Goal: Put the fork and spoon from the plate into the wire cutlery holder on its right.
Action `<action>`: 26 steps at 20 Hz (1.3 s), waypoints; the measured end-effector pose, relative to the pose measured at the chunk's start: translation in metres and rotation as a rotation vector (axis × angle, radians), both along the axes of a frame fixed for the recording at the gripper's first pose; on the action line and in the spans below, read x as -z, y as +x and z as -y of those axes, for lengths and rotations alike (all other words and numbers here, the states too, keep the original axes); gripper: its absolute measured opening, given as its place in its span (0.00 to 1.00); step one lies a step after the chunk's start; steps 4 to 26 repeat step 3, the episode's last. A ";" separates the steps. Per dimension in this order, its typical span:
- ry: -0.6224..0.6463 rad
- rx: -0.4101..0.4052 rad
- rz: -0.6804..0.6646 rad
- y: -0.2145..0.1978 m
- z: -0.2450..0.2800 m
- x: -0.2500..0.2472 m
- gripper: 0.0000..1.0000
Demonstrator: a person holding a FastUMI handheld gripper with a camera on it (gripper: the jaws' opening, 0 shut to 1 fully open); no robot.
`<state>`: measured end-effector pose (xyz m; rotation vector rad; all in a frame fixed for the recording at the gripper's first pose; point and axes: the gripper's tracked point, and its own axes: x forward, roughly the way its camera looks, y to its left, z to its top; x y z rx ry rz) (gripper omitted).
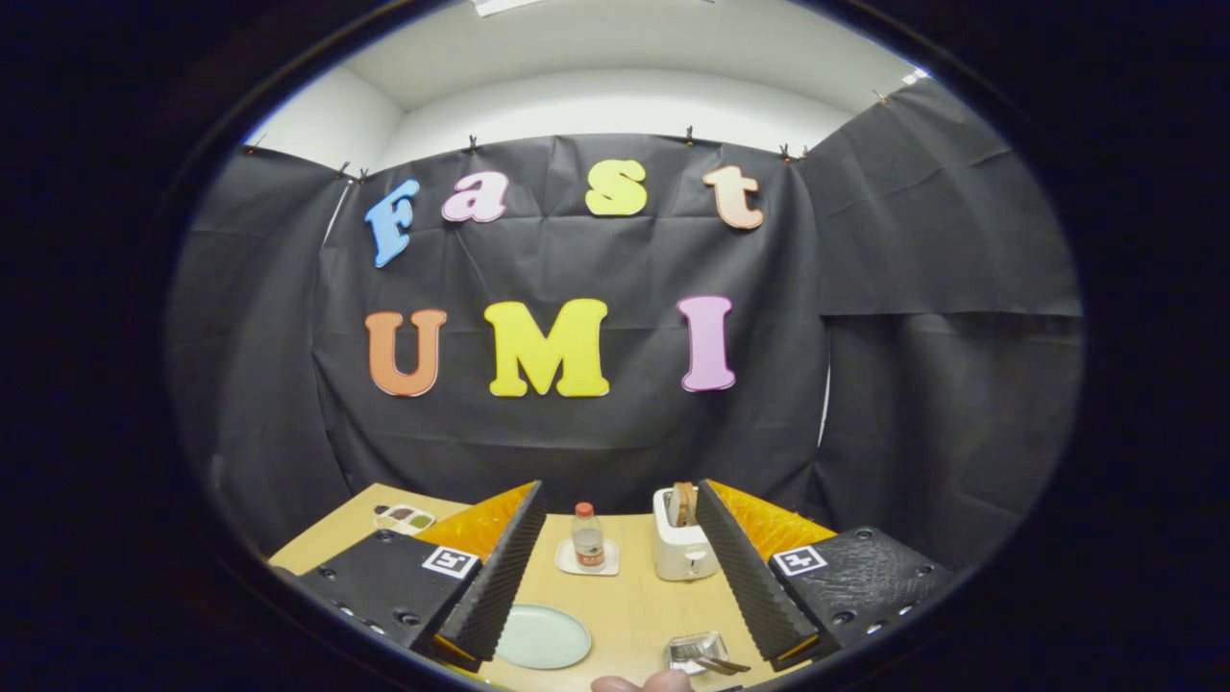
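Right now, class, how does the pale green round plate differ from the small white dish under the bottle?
The pale green round plate is larger and bare; the small white dish is smaller and carries a clear bottle with a red cap. The plate lies near the open gripper, by one finger; the dish sits farther off, beside the white toaster. Both rest flat on the wooden table.

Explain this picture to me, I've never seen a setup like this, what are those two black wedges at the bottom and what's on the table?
The wedges are the two fingers of a hand-held gripper; the camera rides on it and looks forward along them. They stand open, holding nothing. Beyond them on the wooden table stand a small bottle on a white coaster and a white toaster. Nearer, between the fingers, lie a pale green plate and, to its right, a wire cutlery holder with what look like utensil handles sticking out. A fingertip shows at the table's near edge.
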<state>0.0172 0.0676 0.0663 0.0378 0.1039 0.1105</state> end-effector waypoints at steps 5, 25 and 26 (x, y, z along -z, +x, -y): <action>0.019 0.009 -0.011 -0.004 0.002 0.004 0.95; 0.019 0.009 -0.011 -0.004 0.002 0.004 0.95; 0.019 0.009 -0.011 -0.004 0.002 0.004 0.95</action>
